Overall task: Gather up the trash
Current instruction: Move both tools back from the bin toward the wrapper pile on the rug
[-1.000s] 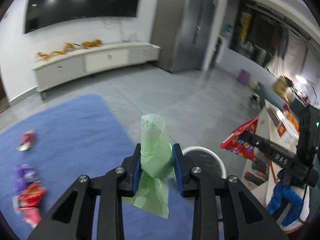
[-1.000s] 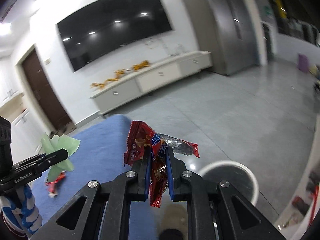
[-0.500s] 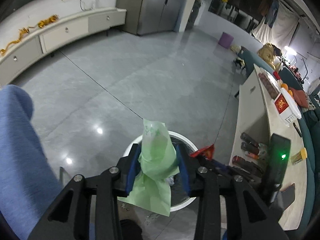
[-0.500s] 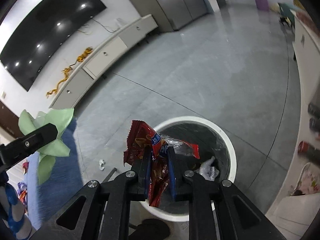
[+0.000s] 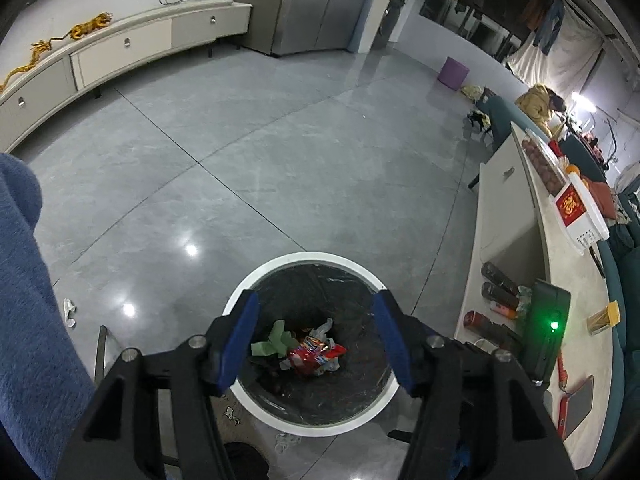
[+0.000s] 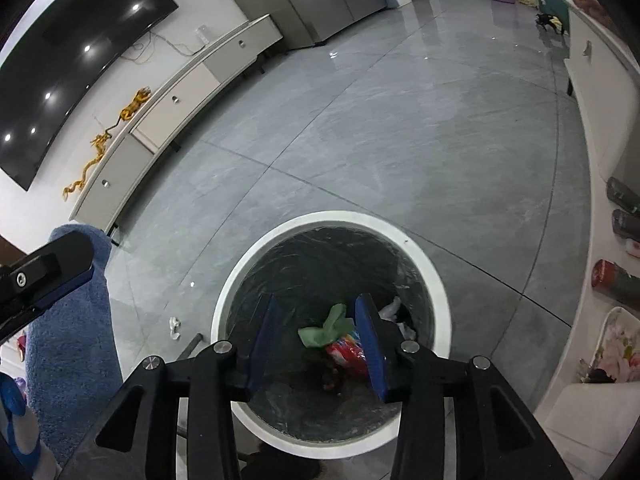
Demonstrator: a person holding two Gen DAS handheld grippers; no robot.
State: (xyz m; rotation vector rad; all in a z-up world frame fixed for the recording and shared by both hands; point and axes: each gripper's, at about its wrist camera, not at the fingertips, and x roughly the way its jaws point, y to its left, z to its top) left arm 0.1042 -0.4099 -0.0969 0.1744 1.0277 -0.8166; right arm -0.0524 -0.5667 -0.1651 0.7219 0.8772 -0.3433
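Observation:
A round white-rimmed trash bin (image 5: 248, 292) with a black liner stands on the grey floor, also in the right wrist view (image 6: 432, 272). Inside lie a green wrapper (image 5: 272, 340) (image 6: 326, 330) and a red snack wrapper (image 5: 314, 358) (image 6: 346, 354). My left gripper (image 5: 316, 312) is open and empty above the bin. My right gripper (image 6: 318, 330) is open and empty above the bin. The left gripper's finger shows at the left edge of the right wrist view (image 6: 44, 266).
A blue rug (image 5: 28, 304) lies to the left of the bin. A small white scrap (image 5: 69, 311) lies on the floor by the rug. A white counter (image 5: 532, 240) with bottles and boxes runs along the right. A long white cabinet (image 5: 120, 44) stands by the far wall.
Both grippers opened over the bin. The green wrapper and the red snack wrapper dropped from the jaws into the bin.

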